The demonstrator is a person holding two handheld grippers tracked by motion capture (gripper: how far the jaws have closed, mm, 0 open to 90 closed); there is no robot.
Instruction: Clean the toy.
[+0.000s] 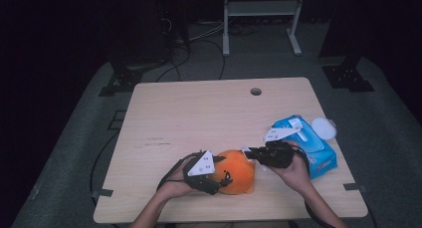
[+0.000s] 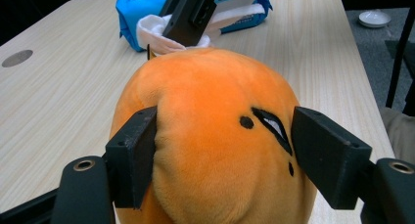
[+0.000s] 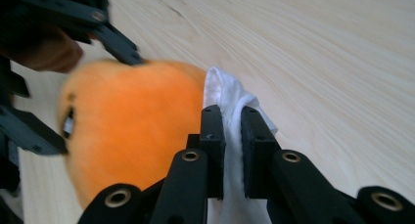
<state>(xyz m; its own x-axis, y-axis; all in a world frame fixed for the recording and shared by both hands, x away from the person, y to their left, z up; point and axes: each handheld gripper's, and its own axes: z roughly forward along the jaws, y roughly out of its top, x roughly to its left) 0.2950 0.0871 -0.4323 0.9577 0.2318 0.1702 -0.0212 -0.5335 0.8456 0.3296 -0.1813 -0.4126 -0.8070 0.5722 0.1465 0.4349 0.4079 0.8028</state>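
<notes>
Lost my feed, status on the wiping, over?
Left gripper clamps orange plush toy. Right gripper pinches white wipe against it. Wipe pack nearby, nothing blocking.

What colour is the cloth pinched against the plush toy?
White. The cloth shows best in the right gripper view, beside the orange plush toy.

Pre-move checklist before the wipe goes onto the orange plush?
1. Left tool clamped on the orange plush toy, a jaw pressing each side: ok.
2. Right tool shut on the white wipe, cloth pinched between the jaws: ok.
3. Wipe against the plush: ok, it lies at the toy's edge in the right gripper view.
4. Plush resting on the table: ok in the high view.
5. Blue wipe pack out of the working path, behind the right hand: ok.
6. Whether the wipe is damp: cannot tell.
</notes>
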